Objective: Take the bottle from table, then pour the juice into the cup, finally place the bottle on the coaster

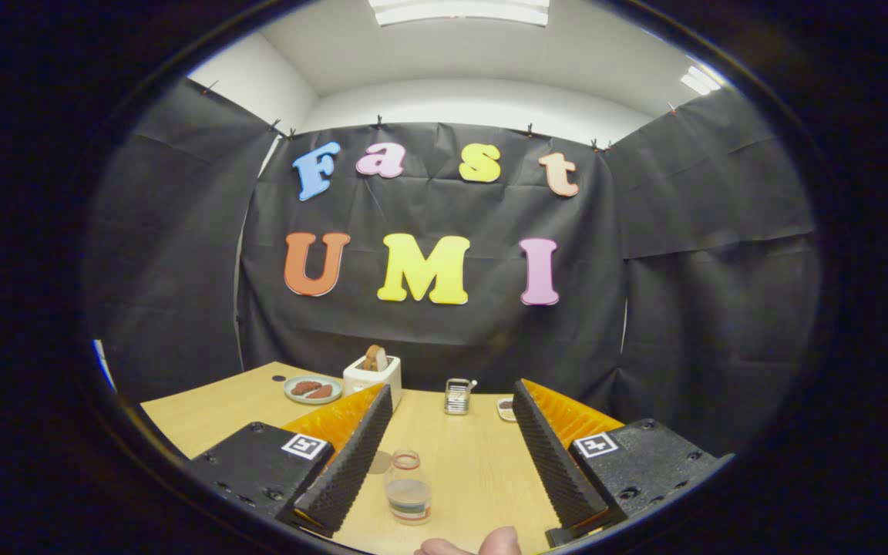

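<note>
A small clear bottle (407,487) with a red ring at its open neck stands upright on the wooden table (482,462). It holds a little liquid above a striped label. It sits between my fingers, near the left finger (351,455) and close to their base. My gripper (452,389) is open wide and neither finger touches the bottle. A round brown coaster (377,462) lies just behind the bottle, half hidden by the left finger. A person's fingertips (475,543) show at the table's near edge.
Beyond the fingers stand a white toaster (371,375) with bread in it, a green plate (313,388) with brown pieces, a small metal container (457,396) and a small dish (506,408) partly behind the right finger (552,455). Black cloth walls close the booth.
</note>
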Available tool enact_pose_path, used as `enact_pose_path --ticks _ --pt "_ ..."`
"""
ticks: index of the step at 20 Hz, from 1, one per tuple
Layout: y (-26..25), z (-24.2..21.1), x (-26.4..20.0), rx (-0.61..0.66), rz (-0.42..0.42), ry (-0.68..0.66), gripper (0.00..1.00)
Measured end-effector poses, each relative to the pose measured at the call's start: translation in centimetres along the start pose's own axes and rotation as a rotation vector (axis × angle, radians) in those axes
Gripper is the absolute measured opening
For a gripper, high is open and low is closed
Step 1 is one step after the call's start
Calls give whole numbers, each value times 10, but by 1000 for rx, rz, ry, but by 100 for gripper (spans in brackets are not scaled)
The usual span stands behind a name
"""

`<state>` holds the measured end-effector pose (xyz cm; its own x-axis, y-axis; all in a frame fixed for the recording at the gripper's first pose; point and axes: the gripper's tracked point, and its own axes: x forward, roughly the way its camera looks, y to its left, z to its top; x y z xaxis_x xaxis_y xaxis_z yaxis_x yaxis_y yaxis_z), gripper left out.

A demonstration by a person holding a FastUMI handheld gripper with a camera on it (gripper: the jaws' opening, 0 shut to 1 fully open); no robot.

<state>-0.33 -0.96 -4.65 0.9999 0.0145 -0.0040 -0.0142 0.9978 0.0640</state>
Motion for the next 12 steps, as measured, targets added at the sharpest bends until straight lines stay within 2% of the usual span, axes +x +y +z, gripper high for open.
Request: enact_pose_path --ticks 6,12 --pt "-1 -32 -12 17 29 37 100" --pt "3 -103 -11 29 25 161 100"
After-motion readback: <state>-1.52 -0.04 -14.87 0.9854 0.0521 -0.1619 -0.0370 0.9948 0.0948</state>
